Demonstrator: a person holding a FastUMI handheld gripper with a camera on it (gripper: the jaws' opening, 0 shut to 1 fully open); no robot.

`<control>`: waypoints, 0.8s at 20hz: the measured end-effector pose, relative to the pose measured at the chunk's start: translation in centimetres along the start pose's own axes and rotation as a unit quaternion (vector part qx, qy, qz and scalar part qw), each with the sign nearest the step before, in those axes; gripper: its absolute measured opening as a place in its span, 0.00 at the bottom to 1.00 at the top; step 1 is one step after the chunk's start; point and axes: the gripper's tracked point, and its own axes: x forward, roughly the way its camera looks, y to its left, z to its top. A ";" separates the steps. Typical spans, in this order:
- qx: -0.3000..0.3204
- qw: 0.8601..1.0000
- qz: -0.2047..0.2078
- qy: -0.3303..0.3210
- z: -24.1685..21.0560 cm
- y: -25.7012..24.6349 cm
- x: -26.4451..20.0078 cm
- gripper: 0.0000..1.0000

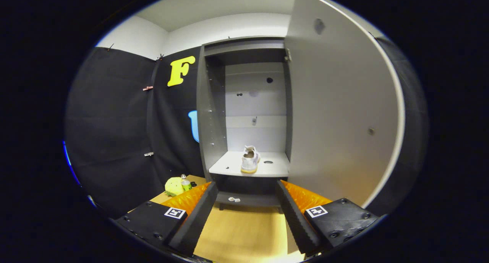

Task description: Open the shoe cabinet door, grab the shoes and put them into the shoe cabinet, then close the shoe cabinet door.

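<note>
The grey shoe cabinet (211, 114) stands straight ahead with its door (336, 110) swung wide open to the right. One white shoe (250, 160) sits heel toward me on the cabinet's light shelf (229, 165), slightly left of the shelf's middle. My gripper (246, 209) is open, well back from the cabinet, with nothing between its fingers (198, 217). Wooden floor shows in the gap between them.
A yellow-green object (174, 186) and a small bottle (186, 183) lie on the floor left of the cabinet's base. A small pale item (234, 199) rests on the cabinet's bottom ledge. The open door closes off the right side; black cloth walls the left.
</note>
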 end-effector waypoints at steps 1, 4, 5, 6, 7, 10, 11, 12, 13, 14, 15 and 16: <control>0.006 1.000 -0.005 0.000 0.1 -1.6 -0.7 0.98; 0.031 0.999 0.031 -0.003 0.2 -2.4 -3.2 0.93; 0.028 0.999 0.037 -0.006 0.1 -2.9 -3.8 0.94; 0.023 0.999 0.042 -0.006 0.2 -3.1 -4.5 0.94; 0.019 0.998 0.052 -0.011 0.4 -3.0 -5.4 0.94; 0.024 0.997 0.070 -0.023 1.4 -3.2 -7.0 0.97; 0.027 0.997 0.068 -0.025 1.6 -3.7 -7.3 0.97; 0.031 0.997 0.065 -0.028 2.0 -4.5 -7.6 0.97; 0.036 0.997 0.059 -0.031 2.3 -5.4 -7.9 0.97; 0.040 0.997 0.052 -0.035 2.7 -6.4 -8.2 0.97; 0.042 0.997 0.042 -0.039 3.1 -7.7 -8.4 0.97; 0.040 0.998 0.028 -0.045 3.4 -9.1 -8.4 0.97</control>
